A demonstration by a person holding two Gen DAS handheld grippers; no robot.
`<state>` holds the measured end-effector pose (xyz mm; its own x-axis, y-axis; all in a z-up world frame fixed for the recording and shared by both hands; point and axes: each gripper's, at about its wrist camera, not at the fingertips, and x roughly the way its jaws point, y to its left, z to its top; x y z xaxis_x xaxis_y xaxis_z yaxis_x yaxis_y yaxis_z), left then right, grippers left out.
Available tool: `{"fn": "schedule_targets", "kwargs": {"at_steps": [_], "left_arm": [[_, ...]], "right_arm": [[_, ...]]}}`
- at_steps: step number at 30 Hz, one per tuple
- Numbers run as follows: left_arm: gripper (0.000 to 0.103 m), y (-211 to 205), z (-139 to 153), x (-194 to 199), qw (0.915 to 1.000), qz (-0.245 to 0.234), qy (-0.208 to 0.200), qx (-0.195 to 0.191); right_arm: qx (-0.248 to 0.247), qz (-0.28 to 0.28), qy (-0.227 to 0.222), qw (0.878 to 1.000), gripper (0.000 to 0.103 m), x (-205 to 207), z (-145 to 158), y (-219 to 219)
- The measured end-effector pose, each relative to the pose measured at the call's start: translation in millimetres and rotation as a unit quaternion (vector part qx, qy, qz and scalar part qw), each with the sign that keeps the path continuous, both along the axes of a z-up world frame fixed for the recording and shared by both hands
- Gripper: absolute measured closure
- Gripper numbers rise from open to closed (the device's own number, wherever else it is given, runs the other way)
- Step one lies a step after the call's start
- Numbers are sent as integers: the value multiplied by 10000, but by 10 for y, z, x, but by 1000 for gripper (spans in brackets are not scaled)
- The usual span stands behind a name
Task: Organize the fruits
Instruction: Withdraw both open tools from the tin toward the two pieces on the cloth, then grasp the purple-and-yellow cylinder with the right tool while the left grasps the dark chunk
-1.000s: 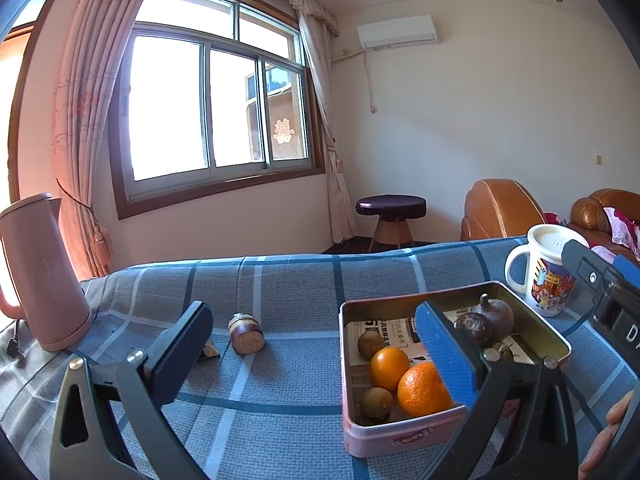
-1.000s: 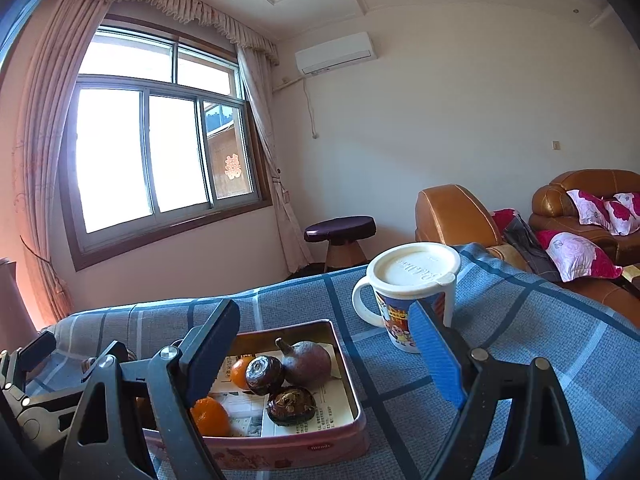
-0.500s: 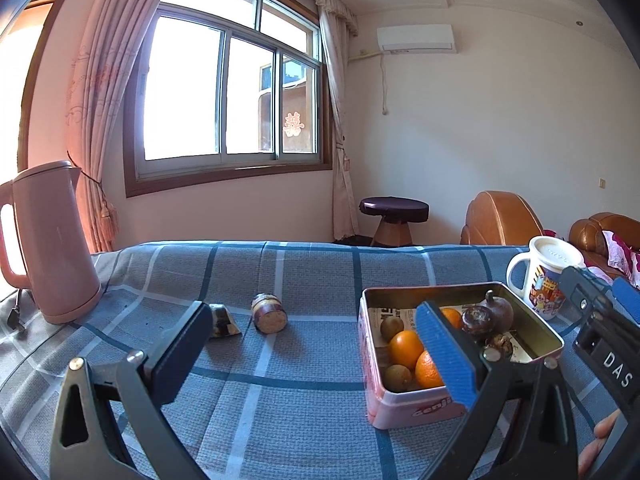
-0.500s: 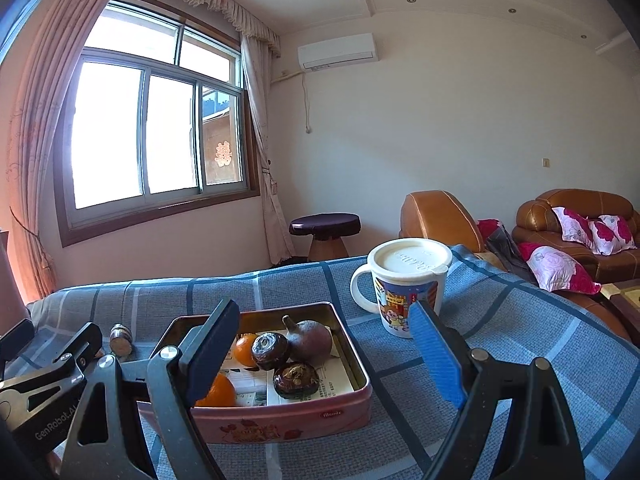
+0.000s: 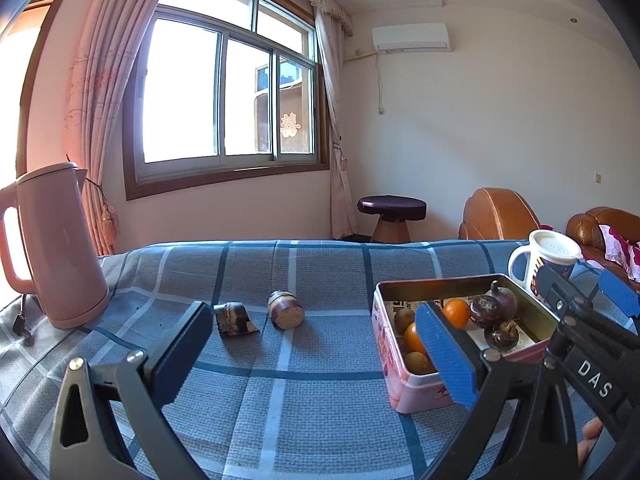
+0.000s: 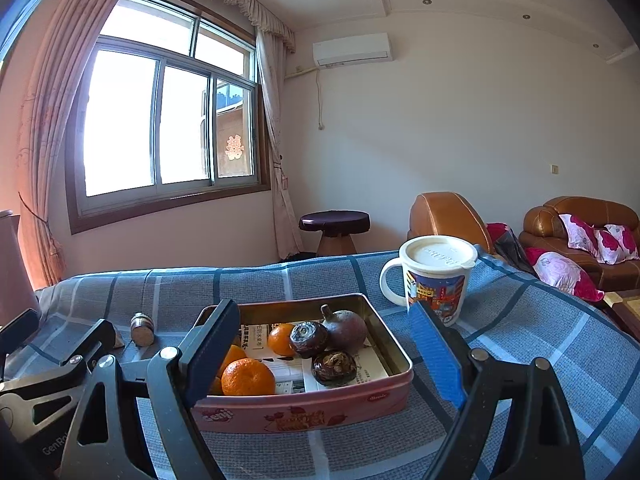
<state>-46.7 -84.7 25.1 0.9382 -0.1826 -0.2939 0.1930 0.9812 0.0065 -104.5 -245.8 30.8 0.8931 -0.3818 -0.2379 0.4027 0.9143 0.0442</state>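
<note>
As grippers withdrew, tin farther.

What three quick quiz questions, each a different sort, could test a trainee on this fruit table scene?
1. True or false: both hand-held grippers, left and right, are open and hold nothing.
2. Multiple choice: the lidded mug stands A) inside the tin, B) on the cloth beside the tin, C) on the stool.
3. Fill in: the fruits lie in a pink ___.

Key: 1 true; 2 B; 3 tin.
</note>
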Motion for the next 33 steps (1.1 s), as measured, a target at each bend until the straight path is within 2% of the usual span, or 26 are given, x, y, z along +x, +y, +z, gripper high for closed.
{"fn": "schedule_targets", "kwargs": {"at_steps": [6,13,20,33], "left_arm": [[0,172,-3,89,9999,126,-18,72],[0,384,-9,231,9985,319,-65,429],[0,669,-36,424,9982,503,148,301],[0,1255,-102,870,9905,1276,463,236]], "right_arm": [[1,127,70,9999,16,136,-15,200],[41,301,80,9995,16,293,-22,429],[116,470,117,9988,16,457,-38,650],[20,957,254,9951,16,889,-64,1055]]}}
